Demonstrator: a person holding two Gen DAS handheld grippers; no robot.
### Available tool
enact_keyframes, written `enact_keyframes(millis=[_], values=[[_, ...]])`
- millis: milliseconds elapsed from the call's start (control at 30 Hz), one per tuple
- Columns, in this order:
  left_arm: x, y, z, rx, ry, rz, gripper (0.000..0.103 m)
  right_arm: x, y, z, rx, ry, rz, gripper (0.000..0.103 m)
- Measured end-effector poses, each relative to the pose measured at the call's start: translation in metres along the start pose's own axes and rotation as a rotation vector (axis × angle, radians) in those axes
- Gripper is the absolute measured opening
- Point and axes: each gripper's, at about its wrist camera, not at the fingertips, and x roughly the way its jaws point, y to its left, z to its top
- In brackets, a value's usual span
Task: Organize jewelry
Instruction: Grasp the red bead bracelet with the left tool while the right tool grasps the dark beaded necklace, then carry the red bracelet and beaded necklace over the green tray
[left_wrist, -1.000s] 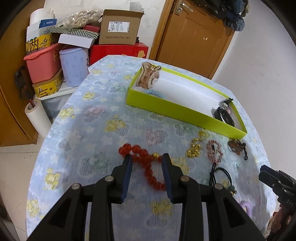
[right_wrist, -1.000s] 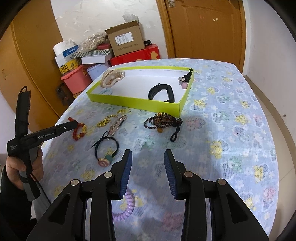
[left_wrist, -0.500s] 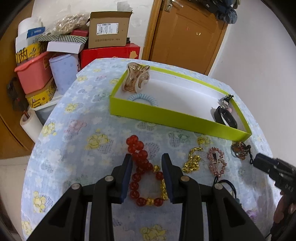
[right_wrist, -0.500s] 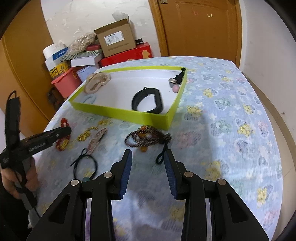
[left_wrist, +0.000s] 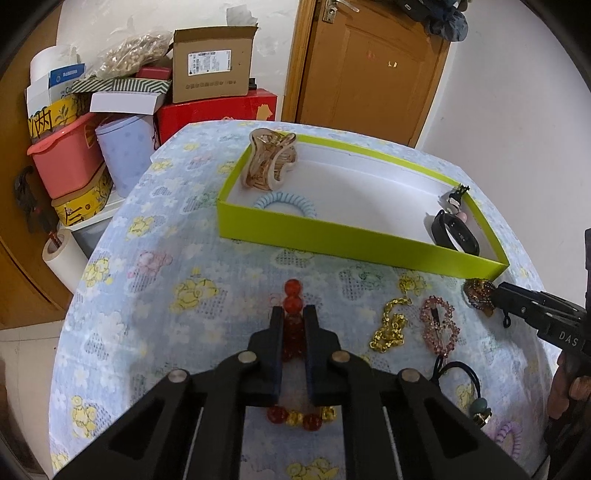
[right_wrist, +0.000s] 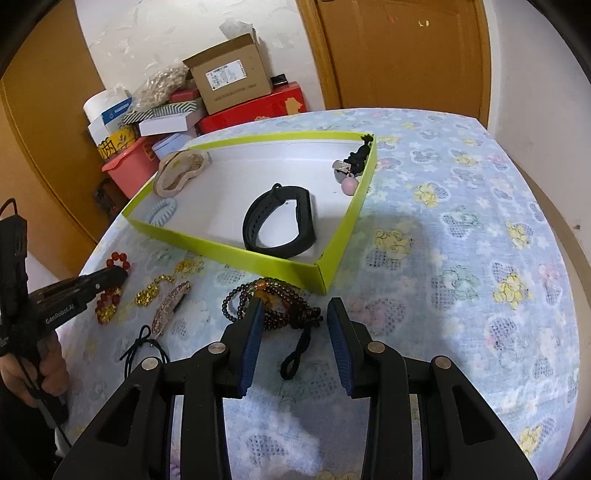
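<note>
A lime-green box (left_wrist: 354, 248) sits on the flowered tablecloth; it holds a beige hair claw (left_wrist: 267, 164), a blue coil hair tie (left_wrist: 285, 203), a black wristband (right_wrist: 280, 225) and a small charm (right_wrist: 349, 173). My left gripper (left_wrist: 293, 314) is shut on the red bead bracelet (left_wrist: 293, 295) lying on the cloth. My right gripper (right_wrist: 295, 306) is open and straddles the dark bead bracelet (right_wrist: 273, 302) in front of the box corner.
A gold chain (left_wrist: 391, 328), a pink rhinestone clip (left_wrist: 439, 326), a black hair tie (left_wrist: 458, 376) and a purple coil tie (left_wrist: 508, 439) lie on the cloth between the grippers. Boxes and bins (left_wrist: 122, 110) are stacked behind the table. A wooden door (right_wrist: 402, 51) stands at the back.
My left gripper has closed onto the red bead bracelet. My right gripper has moved forward and down until its fingers straddle the dark bead bracelet.
</note>
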Motion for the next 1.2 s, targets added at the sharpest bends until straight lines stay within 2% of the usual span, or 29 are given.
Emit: enact_keyframes(millis=[33,200,633,933,1200], values=[[0.0,0.0,0.0,0.003,0.0,0.0,0.01,0.0,0.001,-0.001,-0.007,0.003,-0.003,0.025],[-0.001,-0.003,-0.002,0.018,0.001,0.0,0.01,-0.005,0.003,-0.006,-0.023,0.002,-0.001,0.02],[-0.03,-0.012,-0.009,0.039,-0.029,-0.036,0.01,-0.045,0.023,-0.016,-0.068,-0.058,0.017,0.019],[-0.058,-0.018,-0.011,0.048,-0.065,-0.063,0.01,-0.079,0.038,-0.01,-0.098,-0.125,0.021,0.019],[-0.069,-0.022,-0.006,0.051,-0.081,-0.1,0.01,-0.09,0.044,-0.004,-0.115,-0.153,0.023,0.019]])
